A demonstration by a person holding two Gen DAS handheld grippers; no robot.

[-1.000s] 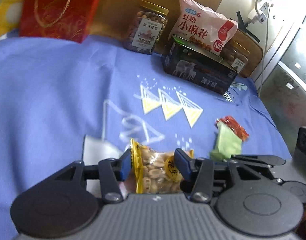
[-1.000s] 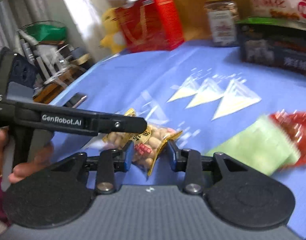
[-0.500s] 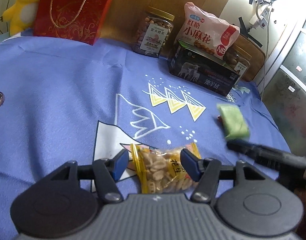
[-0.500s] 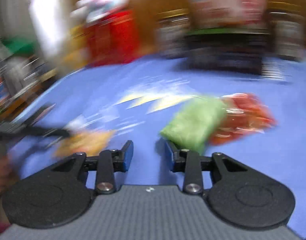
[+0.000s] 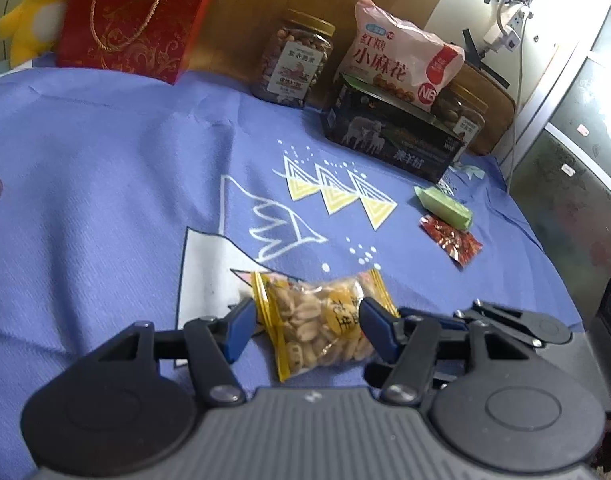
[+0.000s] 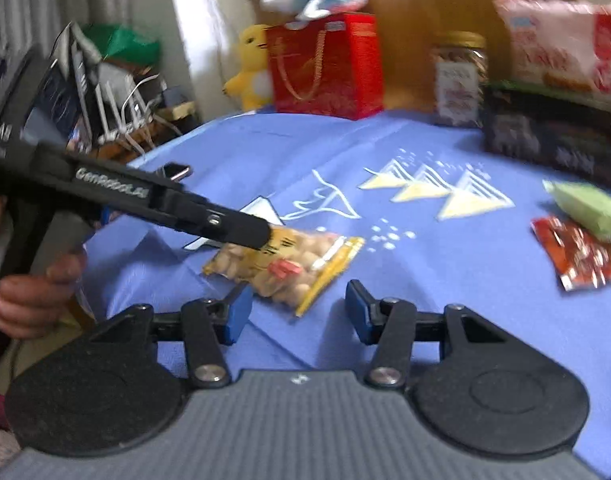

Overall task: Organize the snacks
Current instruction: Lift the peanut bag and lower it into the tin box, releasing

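- The left claw [image 5: 305,308] sat low over the blue cloth [image 5: 105,160] of the bench. Its jaws were spread a little wider than a second before, when they pinched the peanut packet [image 5: 317,332].
- That packet lay flat on the cloth between the blue pads. I judged it let go rather than gripped, though the pad at 3 o'clock sat right against it.
- The right claw [image 6: 296,298] was opening with nothing clamped in it. Only the packet's near corner lay just ahead of the gap, at 12 o'clock.
- Half a second earlier its camera faced the green and red packets. Now it had swung back towards the peanuts, so a handover or regrip looked likely.
- A hand [image 6: 33,292] held the left tool at 9 o'clock in the right wrist view.
- At 2 o'clock from the left claw, the green packet [image 5: 445,208] lay touching the red sachet [image 5: 451,236], well apart from the peanuts.
- Farther off stood the dark box [image 5: 389,140] with a pink bag [image 5: 401,60] on top.
- A nut jar [image 5: 293,64] stood at 12 o'clock.
- A red gift bag [image 5: 137,16] stood at 11 o'clock.
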